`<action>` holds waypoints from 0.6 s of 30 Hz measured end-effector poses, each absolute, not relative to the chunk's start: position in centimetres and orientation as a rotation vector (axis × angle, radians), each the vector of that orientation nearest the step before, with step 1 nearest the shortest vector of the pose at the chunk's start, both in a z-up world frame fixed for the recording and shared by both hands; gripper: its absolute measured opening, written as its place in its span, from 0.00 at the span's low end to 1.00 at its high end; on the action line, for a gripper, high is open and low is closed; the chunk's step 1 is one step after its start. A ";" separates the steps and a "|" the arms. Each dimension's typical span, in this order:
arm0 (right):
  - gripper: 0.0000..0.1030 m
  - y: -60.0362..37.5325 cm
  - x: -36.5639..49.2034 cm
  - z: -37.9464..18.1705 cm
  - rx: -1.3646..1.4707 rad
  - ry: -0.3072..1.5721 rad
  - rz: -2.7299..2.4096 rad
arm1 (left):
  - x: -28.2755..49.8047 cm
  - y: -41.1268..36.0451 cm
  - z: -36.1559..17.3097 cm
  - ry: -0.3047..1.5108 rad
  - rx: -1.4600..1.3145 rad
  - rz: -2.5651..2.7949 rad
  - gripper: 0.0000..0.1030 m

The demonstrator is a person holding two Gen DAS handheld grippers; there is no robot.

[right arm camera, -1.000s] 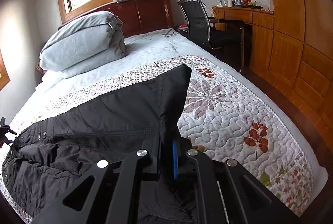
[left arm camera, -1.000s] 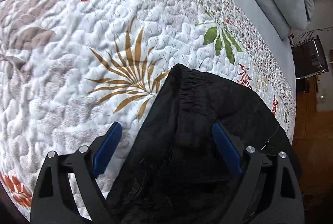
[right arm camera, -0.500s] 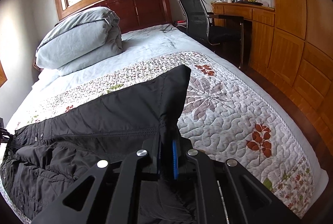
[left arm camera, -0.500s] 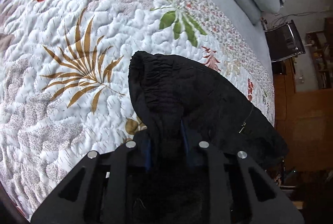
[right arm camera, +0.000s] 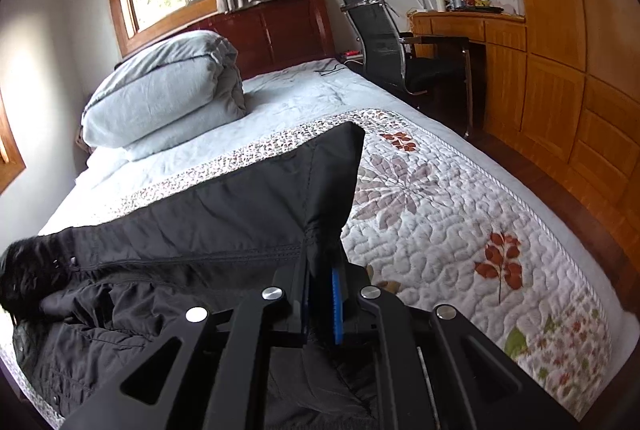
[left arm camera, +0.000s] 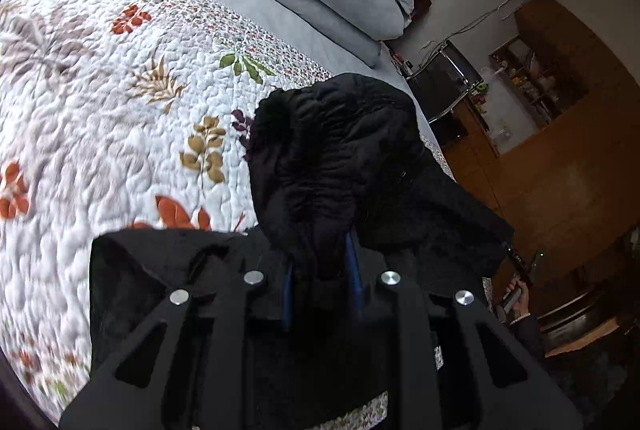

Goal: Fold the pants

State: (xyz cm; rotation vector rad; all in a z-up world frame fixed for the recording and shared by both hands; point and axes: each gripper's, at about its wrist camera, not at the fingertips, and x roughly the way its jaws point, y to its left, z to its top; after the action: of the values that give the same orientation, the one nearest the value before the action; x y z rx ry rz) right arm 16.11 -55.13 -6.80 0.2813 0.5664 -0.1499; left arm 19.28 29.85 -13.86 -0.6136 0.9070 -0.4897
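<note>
Left gripper, apart a second ago, now clamped on pants waistband, lifted off quilt, frame centre. Right gripper still clamped on leg hem, lower centre. Both ends secured; fold can start.

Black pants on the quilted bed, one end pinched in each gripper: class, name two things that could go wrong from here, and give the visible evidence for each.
1. The left gripper is shut on a thick, bunched wad of the black pants; layers may be caught unevenly, so the fold could come out crooked.
2. The right gripper pinches only a narrow edge; it might slip if the cloth is pulled taut.
</note>
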 end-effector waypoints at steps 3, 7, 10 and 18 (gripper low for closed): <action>0.09 -55.8 14.2 -7.3 0.324 0.551 -0.162 | 15.3 30.4 -15.0 0.910 -0.634 -0.468 0.21; 0.09 -56.8 11.4 -8.7 0.385 0.550 -0.182 | 11.4 31.3 -16.4 0.907 -0.666 -0.441 0.22; 0.09 -57.4 9.6 -9.9 0.428 0.559 -0.198 | 9.6 31.5 -17.2 0.923 -0.641 -0.412 0.25; 0.20 -58.3 7.2 -12.9 0.490 0.621 -0.240 | 7.1 31.2 -17.9 0.971 -0.591 -0.316 0.42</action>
State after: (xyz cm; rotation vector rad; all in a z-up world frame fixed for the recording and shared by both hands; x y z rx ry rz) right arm 7.23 -58.26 -12.94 0.4898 0.6212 -0.2396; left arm 7.14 31.25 -17.92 -0.5907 0.9713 -0.3161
